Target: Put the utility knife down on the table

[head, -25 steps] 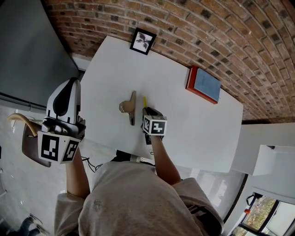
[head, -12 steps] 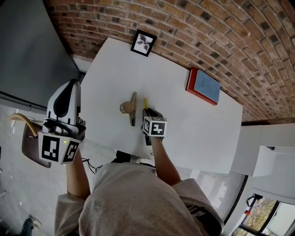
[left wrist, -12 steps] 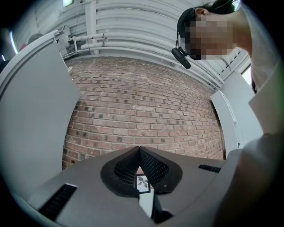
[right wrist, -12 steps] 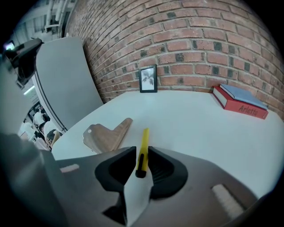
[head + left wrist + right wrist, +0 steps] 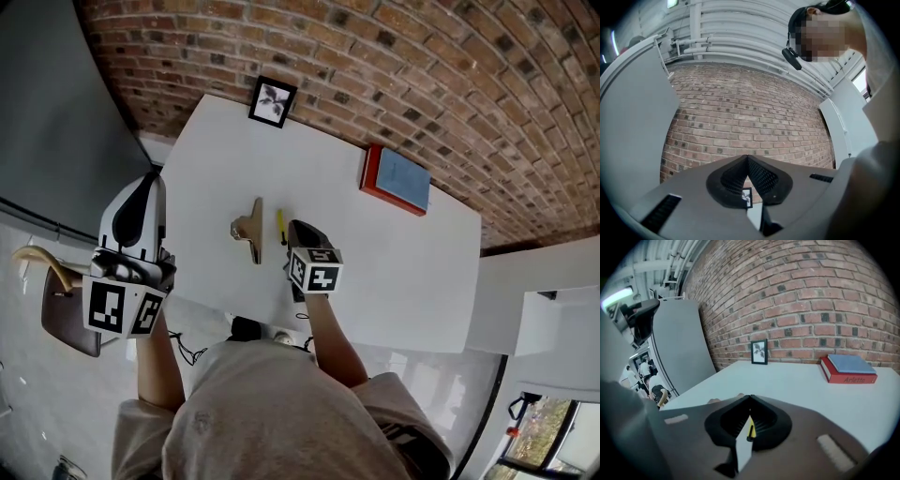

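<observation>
The thin yellow utility knife (image 5: 279,227) lies on the white table (image 5: 206,169), pointing away from me. My right gripper (image 5: 298,234) hovers just right of it near the table's front edge, its jaws meeting at the tips. In the right gripper view, a yellow sliver of the knife (image 5: 751,430) with a black end shows through the slit behind the shut tips of the right gripper (image 5: 750,398). My left gripper (image 5: 139,202) is off the table's left side, shut and empty. In its own view the left gripper (image 5: 747,157) points at the brick wall.
A tan clamp-like object (image 5: 247,230) lies just left of the knife. A red book with a blue cover (image 5: 395,179) sits at the back right and a small framed picture (image 5: 272,100) at the back edge. A brown chair (image 5: 66,300) stands left of the table.
Only the head view has shifted a little. The knife, the tan object and both grippers keep their places relative to the table.
</observation>
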### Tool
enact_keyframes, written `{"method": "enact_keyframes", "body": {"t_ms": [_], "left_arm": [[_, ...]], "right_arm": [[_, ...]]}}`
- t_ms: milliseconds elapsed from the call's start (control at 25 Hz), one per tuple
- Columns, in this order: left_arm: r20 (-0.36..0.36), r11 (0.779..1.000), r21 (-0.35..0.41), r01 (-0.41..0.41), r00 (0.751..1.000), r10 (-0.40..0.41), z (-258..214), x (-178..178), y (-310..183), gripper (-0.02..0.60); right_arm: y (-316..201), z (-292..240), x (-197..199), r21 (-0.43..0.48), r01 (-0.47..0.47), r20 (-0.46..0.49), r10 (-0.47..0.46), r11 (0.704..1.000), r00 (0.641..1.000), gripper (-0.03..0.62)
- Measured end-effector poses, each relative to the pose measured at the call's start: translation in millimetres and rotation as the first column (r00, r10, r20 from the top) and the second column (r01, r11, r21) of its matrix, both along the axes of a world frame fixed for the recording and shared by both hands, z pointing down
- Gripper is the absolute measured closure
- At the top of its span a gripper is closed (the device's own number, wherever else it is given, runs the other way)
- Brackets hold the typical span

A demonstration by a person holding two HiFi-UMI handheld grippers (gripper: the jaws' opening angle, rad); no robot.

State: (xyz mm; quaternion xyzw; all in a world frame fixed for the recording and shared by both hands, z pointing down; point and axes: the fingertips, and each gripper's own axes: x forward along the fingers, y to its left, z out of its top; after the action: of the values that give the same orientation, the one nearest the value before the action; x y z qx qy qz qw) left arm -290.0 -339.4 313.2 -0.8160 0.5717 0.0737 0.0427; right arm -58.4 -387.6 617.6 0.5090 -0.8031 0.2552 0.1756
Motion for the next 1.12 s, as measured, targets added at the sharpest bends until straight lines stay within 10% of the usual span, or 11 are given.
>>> {"method": "enact_keyframes", "body": {"t_ms": [1120], "left_arm": [[0.020,0.997,0.070,-0.033,0.999,0.032,-36,91,83,0.577]], "right_arm": [[64,-203,54,0.477,0.067,0.018,-0.086,0.876,0.996,0.583]]}}
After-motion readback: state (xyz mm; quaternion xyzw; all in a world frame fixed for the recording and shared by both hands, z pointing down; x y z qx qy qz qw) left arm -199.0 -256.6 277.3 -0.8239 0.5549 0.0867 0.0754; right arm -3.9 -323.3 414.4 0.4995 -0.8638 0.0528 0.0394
